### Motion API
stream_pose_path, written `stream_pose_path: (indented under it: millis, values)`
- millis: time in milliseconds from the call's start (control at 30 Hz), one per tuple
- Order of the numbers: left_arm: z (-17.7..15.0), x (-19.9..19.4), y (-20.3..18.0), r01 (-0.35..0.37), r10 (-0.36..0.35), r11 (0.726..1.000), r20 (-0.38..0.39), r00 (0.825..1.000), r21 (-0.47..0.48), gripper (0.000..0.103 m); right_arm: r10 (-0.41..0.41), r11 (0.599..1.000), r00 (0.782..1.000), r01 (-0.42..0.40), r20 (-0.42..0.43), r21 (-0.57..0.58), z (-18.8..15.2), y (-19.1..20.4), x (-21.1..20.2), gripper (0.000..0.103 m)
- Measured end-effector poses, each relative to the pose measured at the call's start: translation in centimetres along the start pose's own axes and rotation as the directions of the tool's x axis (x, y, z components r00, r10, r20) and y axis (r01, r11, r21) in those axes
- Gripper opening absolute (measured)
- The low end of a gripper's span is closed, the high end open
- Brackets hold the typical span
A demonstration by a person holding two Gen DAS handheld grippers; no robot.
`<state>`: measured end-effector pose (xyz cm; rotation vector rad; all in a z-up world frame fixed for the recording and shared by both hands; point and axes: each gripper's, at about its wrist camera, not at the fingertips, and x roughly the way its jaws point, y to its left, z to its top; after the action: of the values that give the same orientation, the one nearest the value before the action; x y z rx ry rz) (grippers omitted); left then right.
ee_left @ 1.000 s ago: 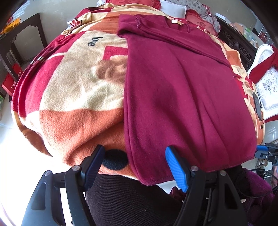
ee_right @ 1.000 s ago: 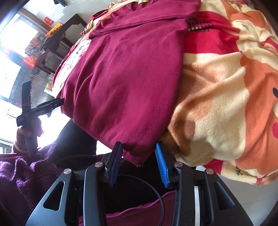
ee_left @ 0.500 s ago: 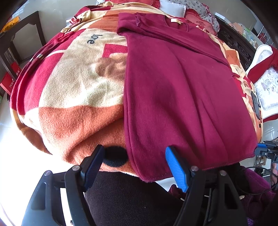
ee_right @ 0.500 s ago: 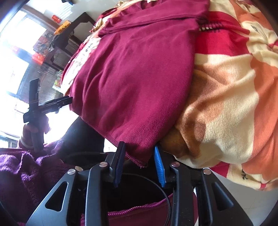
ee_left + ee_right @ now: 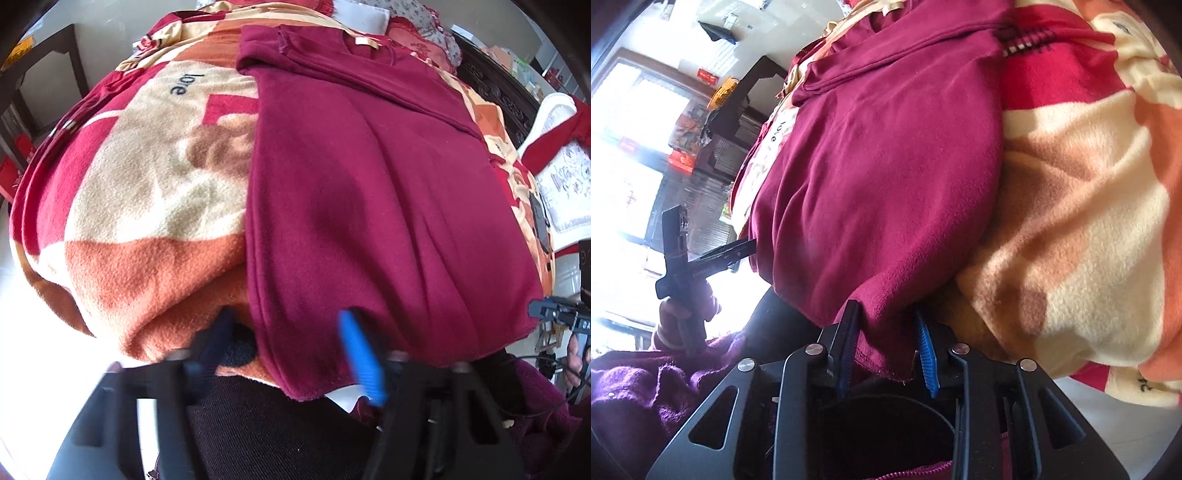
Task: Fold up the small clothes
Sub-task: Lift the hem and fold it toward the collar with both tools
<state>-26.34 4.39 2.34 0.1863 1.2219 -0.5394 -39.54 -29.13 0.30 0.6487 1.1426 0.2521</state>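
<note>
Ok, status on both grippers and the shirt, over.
Left gripper closing around near hem corner of maroon shirt. Right gripper closing on the other hem corner. Shirt flat on blanket; nothing in the way.

A bed is covered by a fleece blanket (image 5: 140,229) patterned in cream, orange and red, with "love" printed at 11 o'clock. A maroon garment (image 5: 369,192) is spread flat on the blanket, collar at 12 o'clock, hem overhanging the edge at 6 o'clock.
</note>
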Motion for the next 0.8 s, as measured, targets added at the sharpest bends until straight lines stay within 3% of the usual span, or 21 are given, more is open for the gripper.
stream_pose_path:
  millis: [33,67,133,333,567,800]
  values:
    - [0.1,0.1,0.0,0.009,-0.009,1.0,-0.013,1.0,-0.007,0.025,-0.009,1.0,1.0,0.009,0.005,-0.02,0.1,0.4,-0.1,0.0]
    - [0.2,0.1,0.2,0.013,-0.013,1.0,-0.017,1.0,-0.022,0.023,-0.018,0.999,1.0,0.018,0.011,-0.037,0.1,0.7,-0.4,0.0]
    - [0.4,-0.2,0.6,0.032,-0.033,0.999,-0.011,0.999,-0.043,0.012,-0.011,0.996,0.999,0.015,0.049,-0.083,0.4,1.8,-1.4,0.0]
    - [1.8,-2.3,1.4,0.095,-0.089,0.993,0.08,0.993,-0.068,0.01,0.058,0.985,0.98,-0.025,0.189,-0.173,2.6,3.8,-4.6,0.0]
    - [3.8,-4.5,1.8,0.107,-0.094,0.992,0.168,0.981,-0.072,0.008,-0.013,0.974,0.968,0.069,0.251,-0.214,4.7,4.2,-5.0,0.0]
    - [8.0,-7.0,2.0,0.126,-0.1,0.989,0.286,0.953,-0.074,0.008,-0.045,0.978,0.926,0.117,0.374,-0.172,7.1,3.7,-7.3,0.0]
